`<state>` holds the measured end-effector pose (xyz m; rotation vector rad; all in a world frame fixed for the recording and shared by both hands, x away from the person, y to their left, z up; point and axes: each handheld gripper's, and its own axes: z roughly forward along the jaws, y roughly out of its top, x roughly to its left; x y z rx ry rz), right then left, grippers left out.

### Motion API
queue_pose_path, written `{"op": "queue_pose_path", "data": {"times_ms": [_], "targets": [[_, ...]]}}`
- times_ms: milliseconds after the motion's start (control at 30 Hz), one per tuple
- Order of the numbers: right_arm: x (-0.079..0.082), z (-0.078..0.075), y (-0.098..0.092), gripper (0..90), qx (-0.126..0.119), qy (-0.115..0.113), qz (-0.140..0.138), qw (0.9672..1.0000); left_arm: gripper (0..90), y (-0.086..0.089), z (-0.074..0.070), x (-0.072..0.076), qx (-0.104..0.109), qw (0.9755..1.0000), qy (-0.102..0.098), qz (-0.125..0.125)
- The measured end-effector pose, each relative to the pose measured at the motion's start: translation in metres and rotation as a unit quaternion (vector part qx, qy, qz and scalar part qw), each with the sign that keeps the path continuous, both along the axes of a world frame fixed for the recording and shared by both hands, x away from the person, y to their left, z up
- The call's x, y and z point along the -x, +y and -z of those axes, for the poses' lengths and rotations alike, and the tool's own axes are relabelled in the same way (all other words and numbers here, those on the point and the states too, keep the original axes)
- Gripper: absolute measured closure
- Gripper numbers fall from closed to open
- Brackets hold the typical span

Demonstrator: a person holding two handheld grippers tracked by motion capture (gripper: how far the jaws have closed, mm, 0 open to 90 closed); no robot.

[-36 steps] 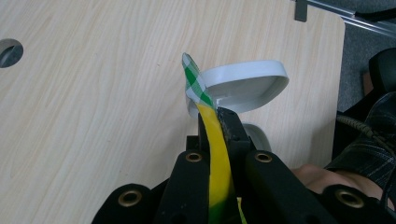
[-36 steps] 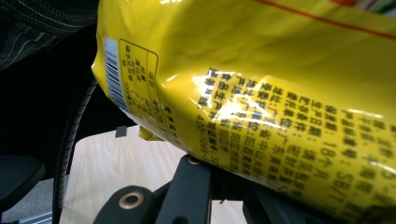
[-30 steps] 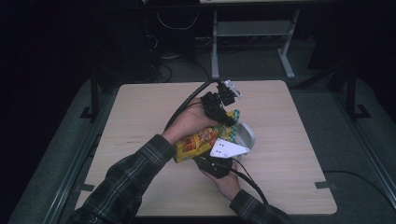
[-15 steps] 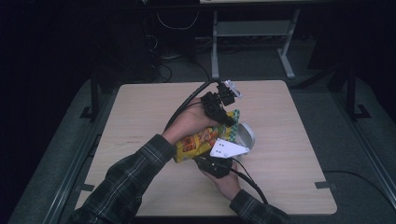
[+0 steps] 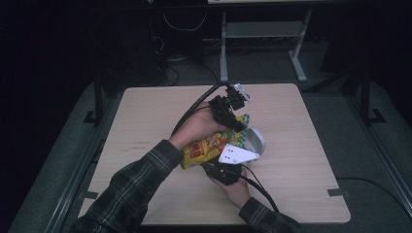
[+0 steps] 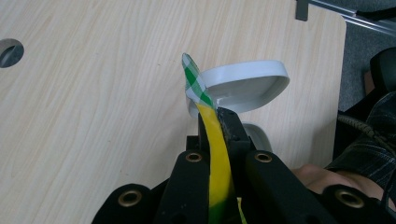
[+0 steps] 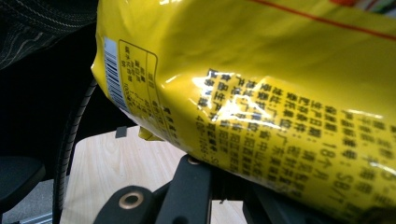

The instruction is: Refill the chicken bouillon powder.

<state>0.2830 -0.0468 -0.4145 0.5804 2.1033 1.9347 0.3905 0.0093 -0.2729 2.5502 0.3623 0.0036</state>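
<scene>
Above the white bowl, the yellow snack bag hangs between both tools. Left hand-held gripper is clamped on the bag's green-checked top edge; right hand-held gripper is clamped on its lower end. Judgement: keep both grips firm and pull apart evenly, mouth over the bowl, so nothing lands on the surface.

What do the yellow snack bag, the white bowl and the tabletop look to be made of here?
Yellow snack bag: thin glossy plastic film, judging by bright glare and creases across its print. White bowl: smooth, matte, thin-rimmed, probably plastic or melamine, though glazed ceramic can't be ruled out. Tabletop: pale wood-grain surface with a flat, even sheen, likely laminate rather than solid wood.
</scene>
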Motion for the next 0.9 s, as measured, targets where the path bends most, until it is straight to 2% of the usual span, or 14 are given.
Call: {"op": "queue_pose_path", "data": {"times_ms": [900], "targets": [[-0.0004, 0.0000, -0.0002, 89.9, -0.002, 0.000, -0.001, 1.0000, 89.5, -0.0012, 0.0001, 0.0003, -0.002, 1.0000, 0.000, -0.002]]}}
